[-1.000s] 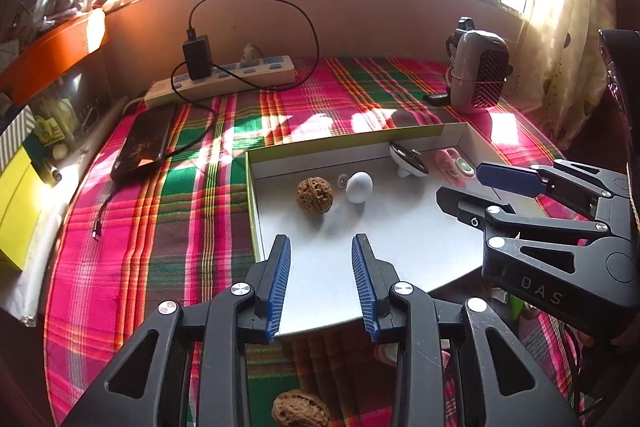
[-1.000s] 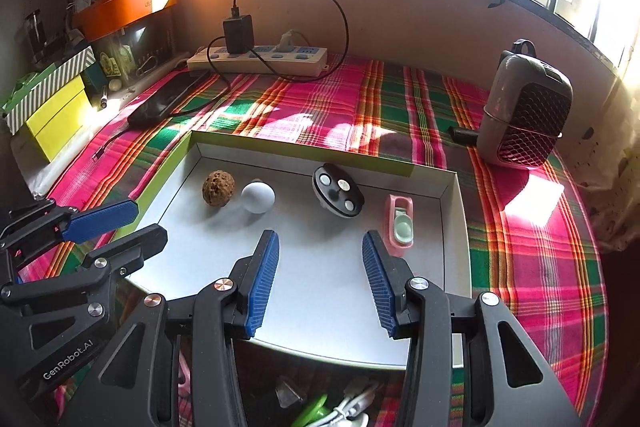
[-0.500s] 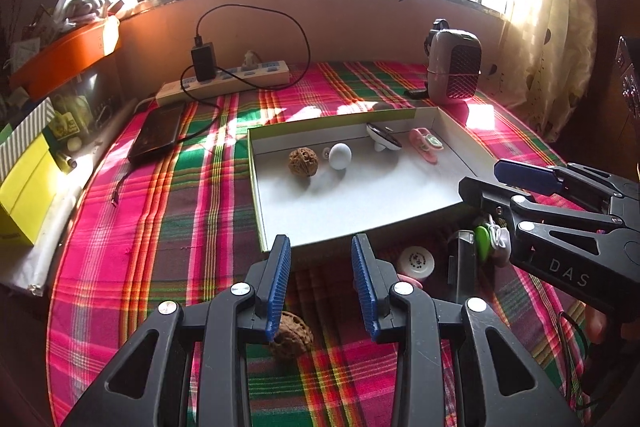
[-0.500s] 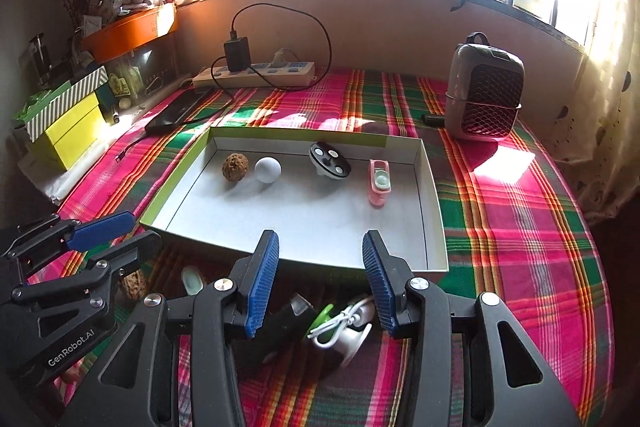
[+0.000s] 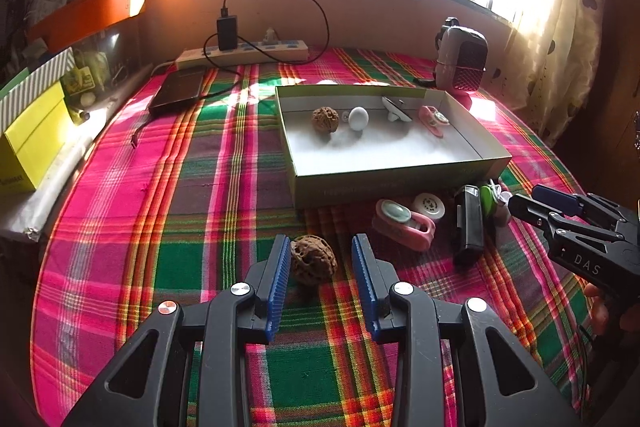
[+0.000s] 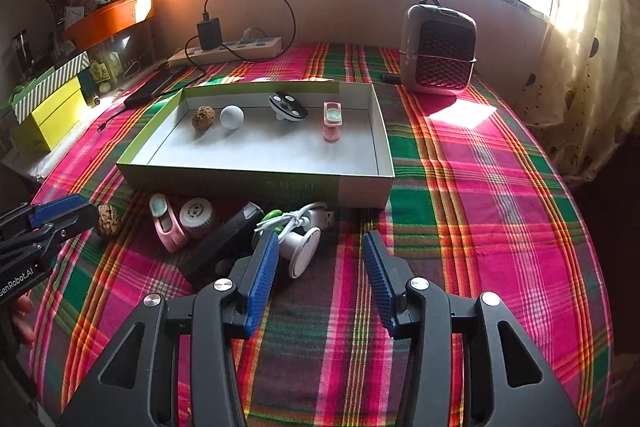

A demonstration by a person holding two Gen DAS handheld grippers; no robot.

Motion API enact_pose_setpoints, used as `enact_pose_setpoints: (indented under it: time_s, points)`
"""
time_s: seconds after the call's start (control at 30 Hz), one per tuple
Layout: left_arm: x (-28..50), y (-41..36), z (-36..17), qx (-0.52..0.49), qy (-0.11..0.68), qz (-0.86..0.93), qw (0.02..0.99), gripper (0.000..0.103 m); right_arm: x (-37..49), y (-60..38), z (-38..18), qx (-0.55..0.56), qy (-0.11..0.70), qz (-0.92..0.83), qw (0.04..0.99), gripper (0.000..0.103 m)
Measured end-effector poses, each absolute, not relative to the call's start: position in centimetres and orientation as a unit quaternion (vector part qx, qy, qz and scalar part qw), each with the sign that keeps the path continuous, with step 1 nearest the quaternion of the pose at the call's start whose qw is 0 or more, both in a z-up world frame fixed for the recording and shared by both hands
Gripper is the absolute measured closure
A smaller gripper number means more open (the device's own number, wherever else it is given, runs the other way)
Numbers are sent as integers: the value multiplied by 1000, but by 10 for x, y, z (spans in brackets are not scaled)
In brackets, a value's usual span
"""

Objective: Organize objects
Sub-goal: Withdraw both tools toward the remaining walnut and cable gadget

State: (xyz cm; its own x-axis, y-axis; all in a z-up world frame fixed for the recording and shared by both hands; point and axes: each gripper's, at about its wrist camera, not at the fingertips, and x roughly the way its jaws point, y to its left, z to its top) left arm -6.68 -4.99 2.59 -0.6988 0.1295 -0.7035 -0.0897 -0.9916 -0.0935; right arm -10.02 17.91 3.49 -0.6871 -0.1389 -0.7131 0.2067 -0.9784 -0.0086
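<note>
Two views, left wrist first: left gripper (image 5: 320, 267) spread wide, walnut (image 5: 313, 258) on the plaid cloth between the blue pads, hugging the left one, apart from the right; nothing pinched yet. Box (image 5: 394, 177) straight ahead, toward the table's far edge, already holding another walnut and small items. Right wrist next: right gripper (image 6: 320, 271) likewise spread, empty, white cable bundle (image 6: 302, 233) just ahead by its left pad. Left clearly nearer the walnut; probably closes next.

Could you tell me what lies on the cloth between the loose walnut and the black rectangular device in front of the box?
In both wrist views, between the walnut and the black device lie a pink punch-like item and a white round cap, just before the box.
</note>
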Motion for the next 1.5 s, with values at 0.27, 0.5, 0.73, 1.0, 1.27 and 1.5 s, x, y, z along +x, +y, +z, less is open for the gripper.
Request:
enact_pose_setpoints:
  time_s: [0.27,0.5,0.73,1.0,1.27,1.5]
  points:
    - [-62,-58,17,-393,-44,917,47,73,-96,182,29,387,37,-915,111,52]
    - [-63,-59,9,-404,-46,913,39,73,-105,176,27,390,35,-912,124,52]
    - [-65,-60,6,-409,-47,911,33,73,-113,168,34,375,61,-919,106,52]
    - [-65,-60,6,-408,-46,911,36,73,-117,197,33,377,56,-924,42,52]
    - [-67,-60,5,-411,-48,910,37,73,-118,223,27,392,37,-919,34,52]
    - [-68,-58,3,-416,-50,907,41,73,-120,219,21,403,32,-910,89,52]
